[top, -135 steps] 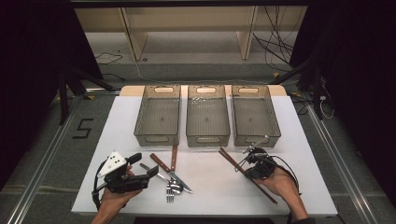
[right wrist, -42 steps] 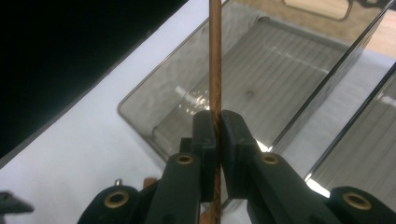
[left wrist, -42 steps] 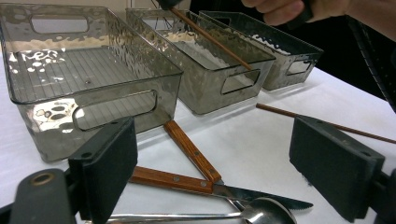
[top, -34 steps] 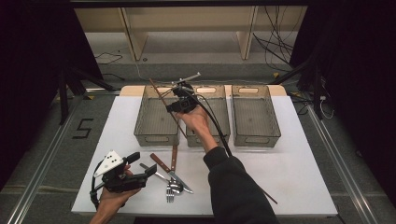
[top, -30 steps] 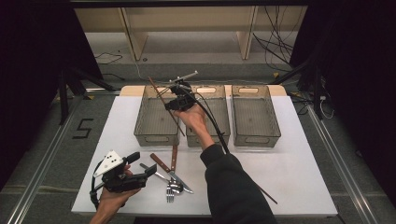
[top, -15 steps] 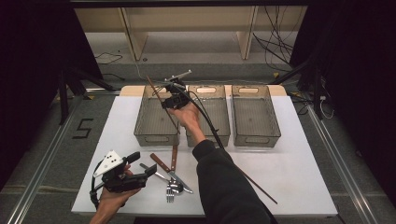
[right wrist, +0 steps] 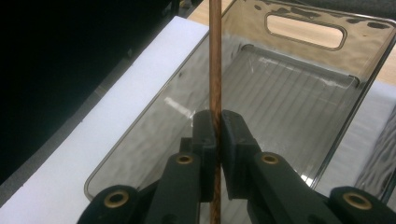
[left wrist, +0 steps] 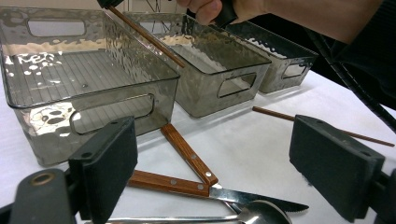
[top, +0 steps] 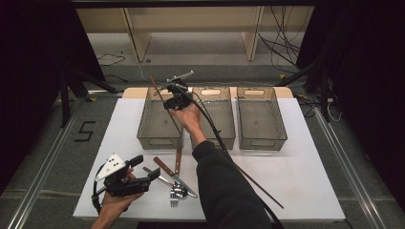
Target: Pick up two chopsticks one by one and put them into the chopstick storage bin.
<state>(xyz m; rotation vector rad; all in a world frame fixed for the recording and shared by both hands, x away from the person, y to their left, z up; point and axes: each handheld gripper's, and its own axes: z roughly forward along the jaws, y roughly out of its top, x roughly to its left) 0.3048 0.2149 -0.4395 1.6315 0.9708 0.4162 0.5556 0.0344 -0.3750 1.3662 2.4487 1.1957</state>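
White table (top: pixel 305 191): right gripper (top: pixel 173 101) pinches a chopstick (right wrist: pixel 215 60) over the far-left bin (top: pixel 160 138), undropped; left gripper (top: pixel 138 174) spread, idle; another chopstick (top: pixel 260 188), knives (top: pixel 169 172) wait near the front edge.

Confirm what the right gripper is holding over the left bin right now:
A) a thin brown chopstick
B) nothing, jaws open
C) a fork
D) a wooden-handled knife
A: in the right gripper view the right gripper has its jaws shut on a thin brown chopstick, held above the left bin; the knives and fork lie on the table by the left gripper.
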